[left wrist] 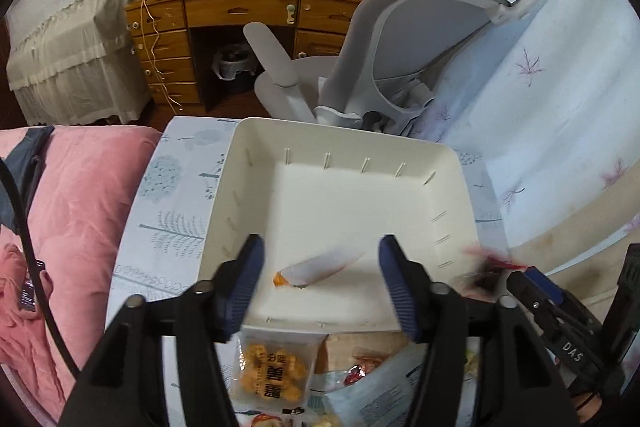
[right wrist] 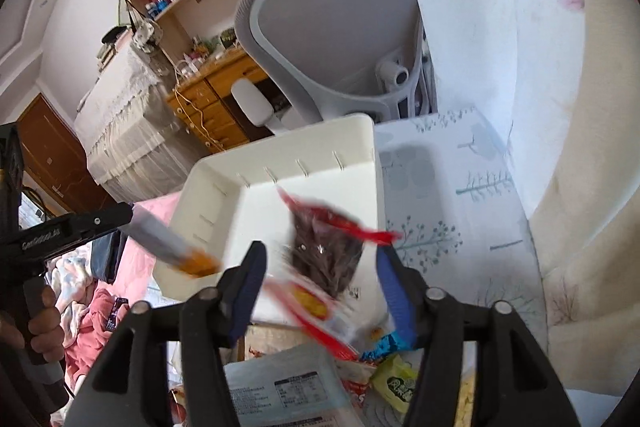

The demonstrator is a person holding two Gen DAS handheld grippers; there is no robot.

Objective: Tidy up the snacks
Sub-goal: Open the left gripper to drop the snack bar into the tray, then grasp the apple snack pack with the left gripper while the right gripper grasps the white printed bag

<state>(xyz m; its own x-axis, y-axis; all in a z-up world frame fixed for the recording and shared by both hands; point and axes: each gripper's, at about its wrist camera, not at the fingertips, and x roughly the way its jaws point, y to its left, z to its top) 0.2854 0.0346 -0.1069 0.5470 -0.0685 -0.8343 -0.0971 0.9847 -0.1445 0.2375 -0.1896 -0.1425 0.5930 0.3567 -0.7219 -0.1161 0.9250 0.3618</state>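
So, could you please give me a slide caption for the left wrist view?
Open left gripper above a white plastic tray, blurred orange-tipped snack packet below.

A: What sits ahead of the left gripper (left wrist: 322,281)?

B: A white tray (left wrist: 456,195) on the tree-patterned surface (left wrist: 168,211). The jaws stand wide apart over its near edge, and between them a blurred white sachet with an orange tip (left wrist: 316,269) shows against the tray floor.

A: Anything nearer?

B: A clear packet of golden snacks (left wrist: 274,373) lies just below the tray's near rim, among other wrappers.

A: And to the right?

B: The right gripper (left wrist: 520,277) reaches in with a blurred red and dark packet (left wrist: 486,269) at its tip, at the tray's right rim.

A: Behind?

B: A grey office chair (left wrist: 404,43) and a wooden desk (left wrist: 224,11); a pink blanket (left wrist: 76,207) lies left.
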